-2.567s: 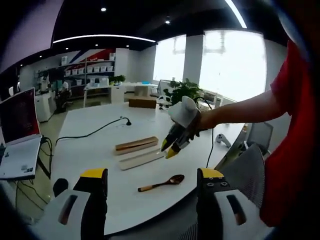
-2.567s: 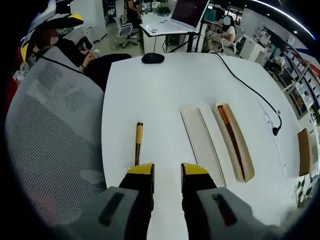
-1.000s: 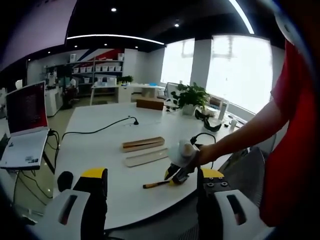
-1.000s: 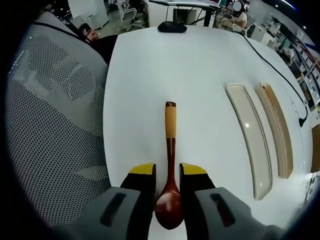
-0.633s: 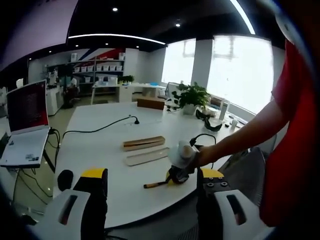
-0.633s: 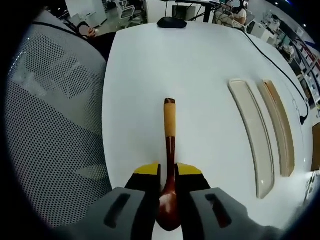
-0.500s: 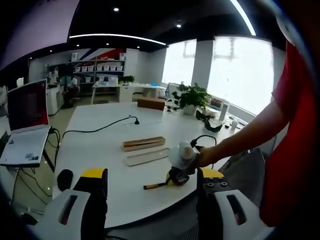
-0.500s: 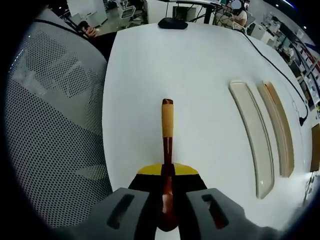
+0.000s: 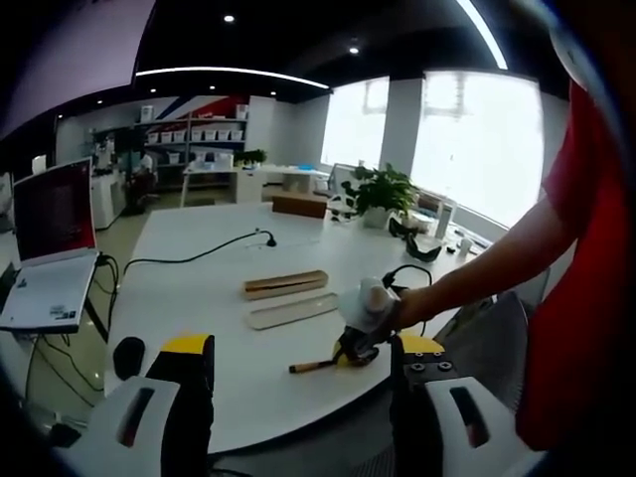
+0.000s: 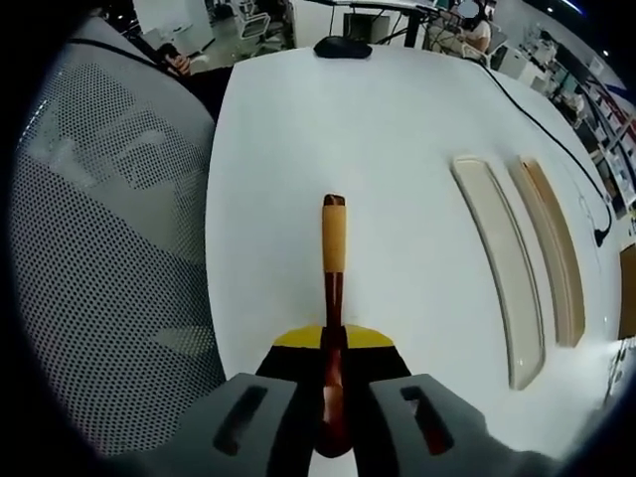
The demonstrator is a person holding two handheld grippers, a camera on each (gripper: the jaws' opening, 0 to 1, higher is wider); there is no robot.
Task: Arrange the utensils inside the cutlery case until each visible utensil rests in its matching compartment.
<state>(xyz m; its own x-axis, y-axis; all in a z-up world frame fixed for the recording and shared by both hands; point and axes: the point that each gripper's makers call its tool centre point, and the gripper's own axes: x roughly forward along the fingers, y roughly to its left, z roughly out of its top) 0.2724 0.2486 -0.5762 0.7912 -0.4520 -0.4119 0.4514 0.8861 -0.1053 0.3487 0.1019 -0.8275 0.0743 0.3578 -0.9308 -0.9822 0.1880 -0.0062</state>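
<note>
Right gripper [image 10: 333, 343] pinching wooden spoon [image 10: 333, 288], handle pointing far; left gripper [image 9: 298, 348] spread, holding nothing.

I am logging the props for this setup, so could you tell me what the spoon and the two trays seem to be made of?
Spoon: probably lacquered wood, with a glossy dark red-brown neck and pale tan handle end. Near tray: cream and smooth, possibly plastic or light wood; hard to tell. Far tray: tan-brown, likely wood or bamboo.

The spoon [image 10: 333, 288] lies on the table [image 10: 397, 129], well left of two trays [image 10: 502, 263], seemingly side by side.
</note>
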